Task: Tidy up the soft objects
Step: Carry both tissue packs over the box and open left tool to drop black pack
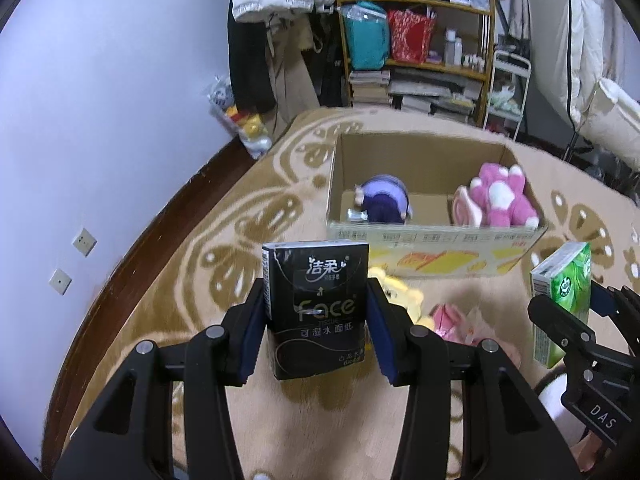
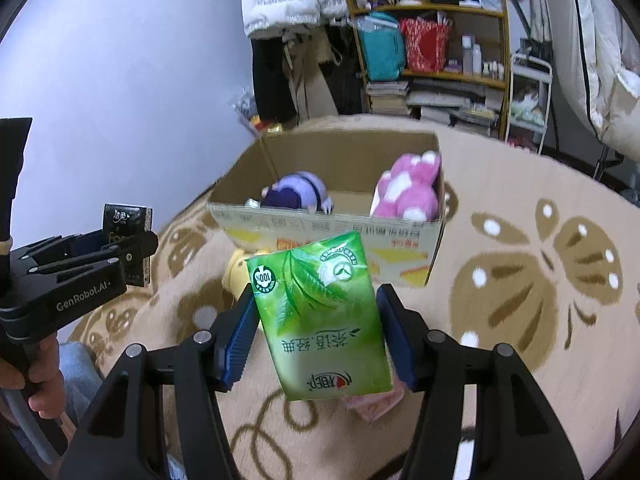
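Observation:
My left gripper is shut on a black tissue pack and holds it above the rug; it also shows in the right wrist view. My right gripper is shut on a green tissue pack, seen from the left wrist too. Ahead stands an open cardboard box holding a purple plush and a pink plush. A yellow plush and a pink soft item lie on the rug in front of the box, partly hidden by the packs.
A beige patterned rug covers the floor. A white wall runs along the left with dark skirting. A wooden shelf full of bags and books, hanging coats and a white cart stand behind the box.

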Tool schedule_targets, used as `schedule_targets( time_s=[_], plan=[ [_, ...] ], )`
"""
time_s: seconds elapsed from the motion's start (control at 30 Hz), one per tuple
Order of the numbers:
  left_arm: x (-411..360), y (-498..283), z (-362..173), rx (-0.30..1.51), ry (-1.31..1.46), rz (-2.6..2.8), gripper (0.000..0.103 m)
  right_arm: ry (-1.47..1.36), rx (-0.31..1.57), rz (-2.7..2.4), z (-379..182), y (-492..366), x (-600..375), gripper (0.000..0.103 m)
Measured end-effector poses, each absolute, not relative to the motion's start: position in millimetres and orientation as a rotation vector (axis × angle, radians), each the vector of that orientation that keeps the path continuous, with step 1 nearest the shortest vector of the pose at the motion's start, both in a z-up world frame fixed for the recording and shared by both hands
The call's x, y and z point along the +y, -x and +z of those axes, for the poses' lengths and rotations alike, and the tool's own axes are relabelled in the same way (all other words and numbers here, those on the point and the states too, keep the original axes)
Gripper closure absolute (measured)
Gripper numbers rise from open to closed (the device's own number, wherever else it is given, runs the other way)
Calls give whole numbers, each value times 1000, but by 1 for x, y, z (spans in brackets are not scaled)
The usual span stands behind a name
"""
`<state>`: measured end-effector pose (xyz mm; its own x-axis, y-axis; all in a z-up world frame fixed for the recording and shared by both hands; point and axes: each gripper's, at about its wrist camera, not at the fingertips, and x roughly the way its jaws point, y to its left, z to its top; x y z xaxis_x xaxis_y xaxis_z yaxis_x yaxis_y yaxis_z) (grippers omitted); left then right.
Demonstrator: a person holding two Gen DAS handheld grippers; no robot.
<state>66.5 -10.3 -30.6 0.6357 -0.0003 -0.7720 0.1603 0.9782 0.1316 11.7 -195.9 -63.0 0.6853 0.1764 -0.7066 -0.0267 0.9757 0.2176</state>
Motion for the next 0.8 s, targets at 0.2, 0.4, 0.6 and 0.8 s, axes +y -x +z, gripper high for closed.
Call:
schedule_targets(
  time_s=[0.2, 0.4, 0.6, 0.8],
  plan=[
    [-7, -81, -20, 825, -141, -101, 57, -168, 741, 110, -50, -26, -201, 41],
    [-10, -112, -9, 801, -116, -93, 57, -165, 720, 108, -48, -50, -205, 41],
    [-7, -138, -2, 796, -84, -75, 57, -149, 708, 111, -48, -75, -206, 41],
    [0, -153, -1, 804, -58, -79, 57, -148, 680, 116, -48, -92, -206, 41]
  ],
)
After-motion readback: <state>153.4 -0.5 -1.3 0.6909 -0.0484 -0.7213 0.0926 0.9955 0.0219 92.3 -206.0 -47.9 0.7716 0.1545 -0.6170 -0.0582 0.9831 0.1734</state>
